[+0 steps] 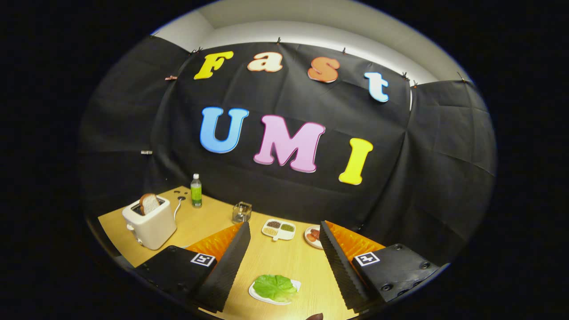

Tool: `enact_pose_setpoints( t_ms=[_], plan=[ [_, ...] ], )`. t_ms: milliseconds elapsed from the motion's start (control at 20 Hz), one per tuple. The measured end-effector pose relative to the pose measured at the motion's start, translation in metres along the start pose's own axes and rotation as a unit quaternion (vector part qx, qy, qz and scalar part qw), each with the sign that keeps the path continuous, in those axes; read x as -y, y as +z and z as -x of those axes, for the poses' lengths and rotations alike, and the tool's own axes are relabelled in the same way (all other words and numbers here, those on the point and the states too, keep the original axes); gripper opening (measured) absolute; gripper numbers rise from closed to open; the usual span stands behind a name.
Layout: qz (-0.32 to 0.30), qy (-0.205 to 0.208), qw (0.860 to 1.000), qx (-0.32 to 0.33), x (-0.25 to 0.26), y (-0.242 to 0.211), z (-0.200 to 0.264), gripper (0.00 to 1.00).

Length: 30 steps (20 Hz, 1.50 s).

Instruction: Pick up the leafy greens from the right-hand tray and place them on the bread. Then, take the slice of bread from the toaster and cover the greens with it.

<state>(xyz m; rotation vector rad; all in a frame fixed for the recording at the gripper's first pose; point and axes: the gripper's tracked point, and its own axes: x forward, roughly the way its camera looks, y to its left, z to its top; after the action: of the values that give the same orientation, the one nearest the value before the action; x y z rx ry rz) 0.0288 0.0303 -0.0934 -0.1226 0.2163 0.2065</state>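
Lying flat on a small white tray (293, 284) at the bottom centre of the frame, the leafy greens (274, 287) sit low between the two fingers of the gripper (284, 262), nearer their base than the tips. The gripper is wide open w/ nothing in its hold; both ribbed black pads stand well apart, left one (229, 262) and right one (340, 262), each backed in orange.

The leaf looks thin, soft and very light, crinkled at the edges; it would likely fold or tear rather than resist, and could slide on the smooth tray. Best hold appears to be across the raised, ruffled middle or a lifted edge, pinched gently, not scraped off the tray.

Beyond the fingertips, approx. mid-frame, a divided white dish (278, 229) holds dark and green fillings; just right of it a small plate (312, 238) carries something reddish, partly hidden by the right finger. A clear glass container (242, 212) stands behind the dish.

At the left of the frame the cream toaster (150, 223) stands on the wooden table (266, 258), a slice of bread (150, 203) sticking up from its slot. A green bottle (196, 190) is upright behind it, near the black cloth wall. The bread meant to receive the greens can't be made out. Pick-up not yet begun, by the look of it.
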Motion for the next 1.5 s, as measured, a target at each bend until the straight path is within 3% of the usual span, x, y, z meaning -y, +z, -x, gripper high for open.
enact_pose_setpoints(
  t_ms=[250, 500, 850, 1050, 1150, 1300, 1450, 1500],
  plan=[
    [0.004, 0.056, 0.990, -0.131, -0.004, -0.107, -0.037, 0.97],
    [-0.008, 0.090, 0.962, -0.259, -0.005, -0.212, -0.057, 0.96],
    [-0.009, 0.125, 0.922, -0.367, -0.018, -0.299, -0.088, 0.84],
    [-0.024, 0.129, 0.907, -0.400, -0.016, -0.320, -0.094, 0.72],
    [-0.034, 0.130, 0.907, -0.400, -0.015, -0.320, -0.098, 0.73],
    [-0.036, 0.130, 0.905, -0.403, -0.013, -0.322, -0.098, 0.62],
    [-0.016, 0.132, 0.910, -0.393, -0.014, -0.322, -0.099, 0.13],
    [-0.004, 0.132, 0.911, -0.390, -0.014, -0.324, -0.100, 0.11]
  ],
)
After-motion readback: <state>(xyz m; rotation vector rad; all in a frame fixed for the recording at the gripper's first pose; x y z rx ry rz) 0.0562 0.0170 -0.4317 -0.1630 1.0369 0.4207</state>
